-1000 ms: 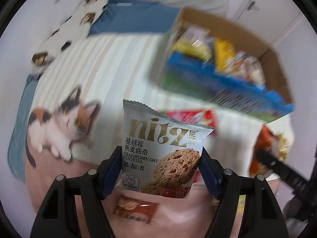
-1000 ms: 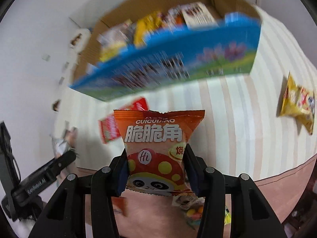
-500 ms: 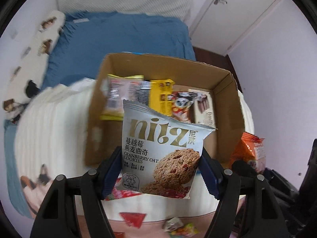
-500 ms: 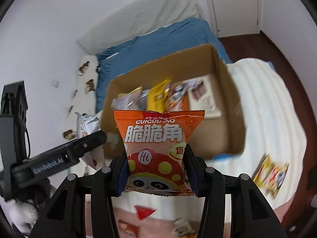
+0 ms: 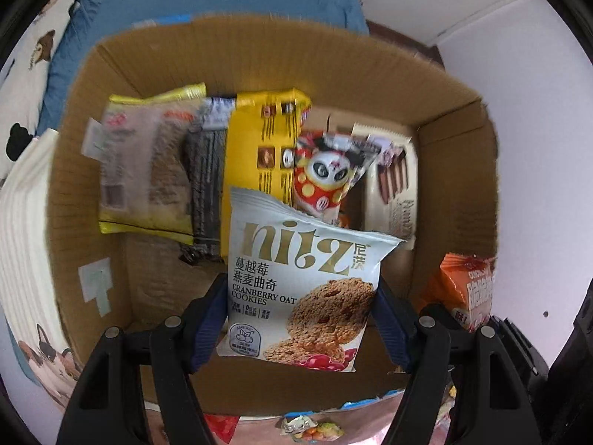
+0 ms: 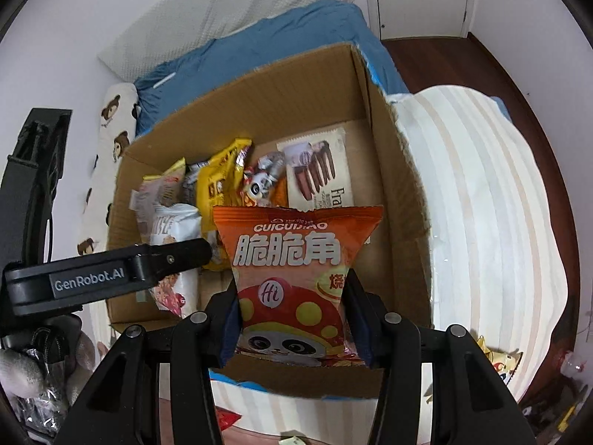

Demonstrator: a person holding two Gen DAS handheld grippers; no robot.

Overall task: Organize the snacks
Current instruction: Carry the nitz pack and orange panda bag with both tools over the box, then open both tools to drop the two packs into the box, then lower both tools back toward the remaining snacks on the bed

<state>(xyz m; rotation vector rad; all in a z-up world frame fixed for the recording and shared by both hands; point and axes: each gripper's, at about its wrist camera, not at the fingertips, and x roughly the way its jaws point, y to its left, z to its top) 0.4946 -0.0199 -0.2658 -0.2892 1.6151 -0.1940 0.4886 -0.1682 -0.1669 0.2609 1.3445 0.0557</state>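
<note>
Left claw point(image 5: 302, 319) pinches cookie packet point(image 5: 302, 289); right claw point(image 6: 294, 328) pinches orange packet point(image 6: 296, 278).

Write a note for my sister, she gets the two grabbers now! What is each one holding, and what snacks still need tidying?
Left tool: shut on the white cranberry oat cookie packet, poised over the cardboard box.
Right tool: shut on the orange panda snack bag, also over the box.
Done: several snacks already stand in a row inside the box, and a wafer packet lies flat.
Left: drop both packets in, then collect the loose snacks on the striped blanket, like the yellow one at the right edge.
</note>
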